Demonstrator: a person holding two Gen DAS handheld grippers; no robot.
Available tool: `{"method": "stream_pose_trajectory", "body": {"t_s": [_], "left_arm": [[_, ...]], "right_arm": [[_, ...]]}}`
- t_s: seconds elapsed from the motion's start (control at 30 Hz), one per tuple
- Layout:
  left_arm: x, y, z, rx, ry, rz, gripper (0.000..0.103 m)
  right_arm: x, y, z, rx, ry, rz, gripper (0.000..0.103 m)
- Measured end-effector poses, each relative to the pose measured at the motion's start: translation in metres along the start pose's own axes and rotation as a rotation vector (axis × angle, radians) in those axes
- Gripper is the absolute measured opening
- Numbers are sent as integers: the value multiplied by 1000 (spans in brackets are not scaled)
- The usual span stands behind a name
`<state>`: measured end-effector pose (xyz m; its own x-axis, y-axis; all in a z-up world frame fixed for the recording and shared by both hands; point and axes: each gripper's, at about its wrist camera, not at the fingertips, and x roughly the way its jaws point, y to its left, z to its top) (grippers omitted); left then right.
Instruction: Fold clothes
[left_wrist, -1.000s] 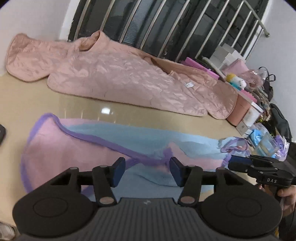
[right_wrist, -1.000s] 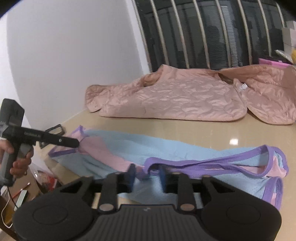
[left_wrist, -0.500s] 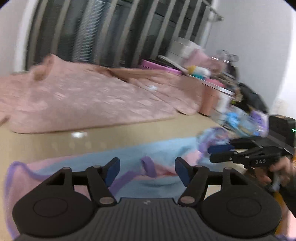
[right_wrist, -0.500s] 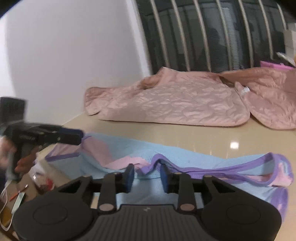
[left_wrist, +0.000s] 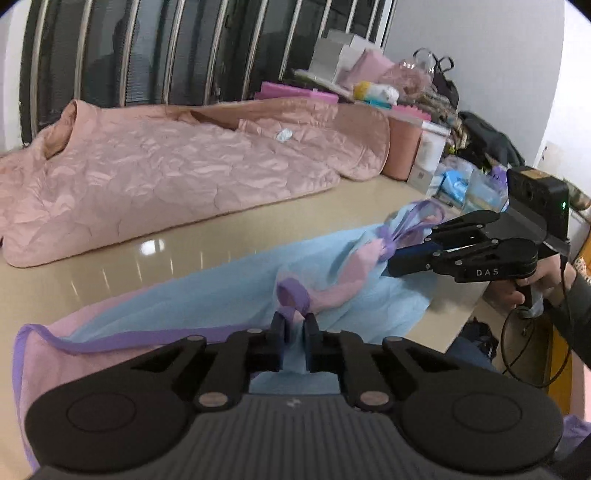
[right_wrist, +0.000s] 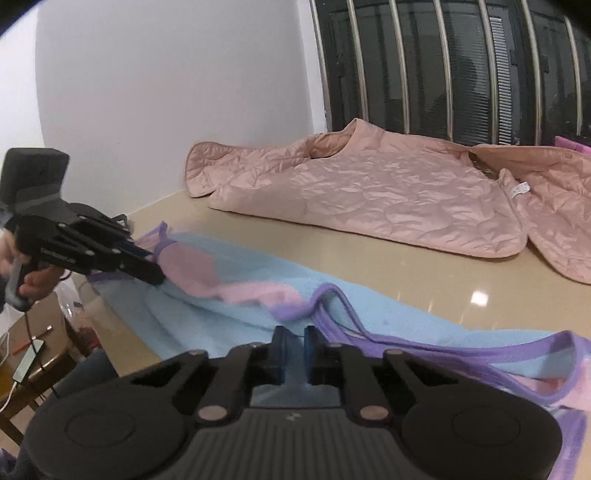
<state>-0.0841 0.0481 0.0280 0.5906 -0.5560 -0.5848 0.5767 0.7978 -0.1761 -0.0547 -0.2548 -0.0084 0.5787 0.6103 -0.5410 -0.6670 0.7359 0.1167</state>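
At the bottom centre of the left wrist view, your left gripper (left_wrist: 294, 326) is closing its jaws on the blue fabric of the blue, pink and purple garment (left_wrist: 229, 295), just below a purple trim loop. In the right wrist view your right gripper (right_wrist: 294, 338) is closing likewise on the same garment's blue cloth. The garment lies stretched across the beige table (left_wrist: 122, 258), mid-frame. Beyond it, upper frame, lies a pink quilted jacket (left_wrist: 155, 173) before dark window bars (right_wrist: 461, 66).
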Motion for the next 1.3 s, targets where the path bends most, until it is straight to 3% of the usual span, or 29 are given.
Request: {"method": "stream_pose_trajectory", "body": {"t_s": [0.1,0.23,0.3,0.33,0.37,0.4,0.57,0.67,0.77,0.83,0.9,0.93,1.17,1.3], "left_arm": [[-7,-6,0,-6,-10,5,9],[-4,-4,-1,-36,14,42,10],[-2,0,-1,-70,25,69,16],[-3,3,-2,-79,24,82,26],[-4,5,-4,-83,21,89,34],[-6,6,-5,-87,15,89,35],[-12,4,-7,-64,-7,60,45],[-10,1,-6,-29,-11,50,52],[-2,4,-2,-21,7,50,56],[4,8,1,-24,32,32,51],[10,7,1,-21,66,1,14],[11,6,1,-18,78,15,2],[-36,-33,-14,-8,-26,114,2],[-47,-49,-29,-38,-17,73,3]], "right_arm": [[-12,-4,2,6,-44,-26,13],[-2,-8,5,-24,-7,-35,19],[7,-10,5,-48,22,-21,20],[10,-10,4,-46,29,-11,20],[14,-11,4,-42,35,0,11],[10,-10,3,-42,18,-7,5],[-29,3,-5,-53,-104,11,5],[-52,12,-18,-75,-140,56,5],[-60,20,-32,-109,-107,102,5],[-62,20,-36,-108,-99,100,5],[-64,21,-39,-105,-98,98,5],[-65,21,-39,-101,-102,97,5],[-77,23,-46,-93,-109,129,5],[-84,22,-48,-77,-72,202,7]]}}
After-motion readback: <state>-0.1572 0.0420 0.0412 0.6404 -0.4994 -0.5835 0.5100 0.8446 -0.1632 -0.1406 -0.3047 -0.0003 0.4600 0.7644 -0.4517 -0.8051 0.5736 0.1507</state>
